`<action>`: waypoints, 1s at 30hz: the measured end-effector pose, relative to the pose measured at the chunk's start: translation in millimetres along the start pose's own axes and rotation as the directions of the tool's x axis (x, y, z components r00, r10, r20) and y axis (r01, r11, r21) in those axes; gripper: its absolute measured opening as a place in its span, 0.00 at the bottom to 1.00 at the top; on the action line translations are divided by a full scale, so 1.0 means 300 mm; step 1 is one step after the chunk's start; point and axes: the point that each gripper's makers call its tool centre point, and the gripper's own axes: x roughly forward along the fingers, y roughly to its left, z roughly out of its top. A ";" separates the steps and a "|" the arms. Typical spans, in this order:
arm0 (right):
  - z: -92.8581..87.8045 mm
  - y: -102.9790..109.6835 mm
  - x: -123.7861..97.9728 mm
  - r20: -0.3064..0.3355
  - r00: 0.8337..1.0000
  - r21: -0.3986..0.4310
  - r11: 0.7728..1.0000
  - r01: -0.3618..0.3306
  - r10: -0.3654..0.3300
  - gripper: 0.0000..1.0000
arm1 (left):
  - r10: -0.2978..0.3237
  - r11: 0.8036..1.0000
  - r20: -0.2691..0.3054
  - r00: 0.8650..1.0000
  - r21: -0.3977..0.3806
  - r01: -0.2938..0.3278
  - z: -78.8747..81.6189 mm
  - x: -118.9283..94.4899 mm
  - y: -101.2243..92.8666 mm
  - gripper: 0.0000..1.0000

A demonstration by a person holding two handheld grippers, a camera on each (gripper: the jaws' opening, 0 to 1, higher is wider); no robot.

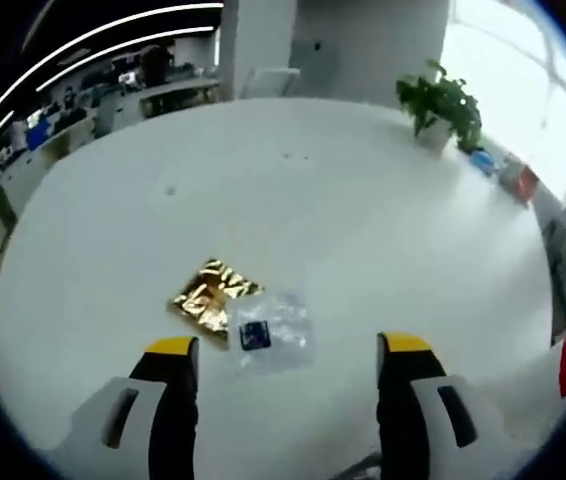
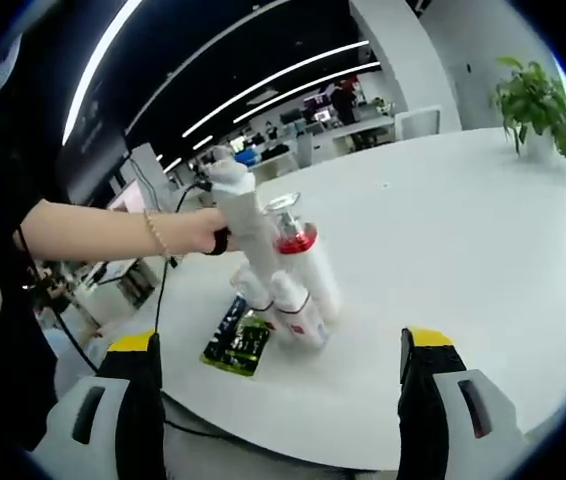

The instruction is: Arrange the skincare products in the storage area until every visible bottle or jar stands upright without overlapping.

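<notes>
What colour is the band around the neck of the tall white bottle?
Red; the tall white bottle shows it best in the right gripper view.

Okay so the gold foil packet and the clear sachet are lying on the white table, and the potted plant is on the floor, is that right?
Not quite. The gold foil packet and clear sachet do lie on the white table, but the potted plant stands on the table's far side, as the left gripper view shows.

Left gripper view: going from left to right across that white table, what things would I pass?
Gold foil packet → clear plastic sachet with a dark label → potted plant → small blue and red items by the window.
</notes>
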 end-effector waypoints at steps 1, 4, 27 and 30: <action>0.000 0.000 0.000 0.001 1.000 0.002 1.000 0.000 0.000 0.98 | 0.003 1.000 -0.006 1.000 0.003 -0.003 0.007 0.012 -0.001 0.64; -0.002 -0.003 0.000 -0.002 1.000 0.007 1.000 0.005 -0.005 0.98 | 0.007 1.000 -0.036 0.999 0.022 -0.006 0.010 0.044 0.007 0.62; -0.011 -0.013 0.003 -0.015 1.000 0.028 1.000 0.014 -0.014 0.98 | 0.058 0.993 -0.154 0.986 0.111 -0.041 -0.039 0.097 0.049 0.43; -0.011 -0.014 0.003 -0.016 1.000 0.028 0.999 0.015 -0.014 0.98 | 0.064 0.992 -0.160 0.985 0.119 -0.045 -0.041 0.086 0.054 0.40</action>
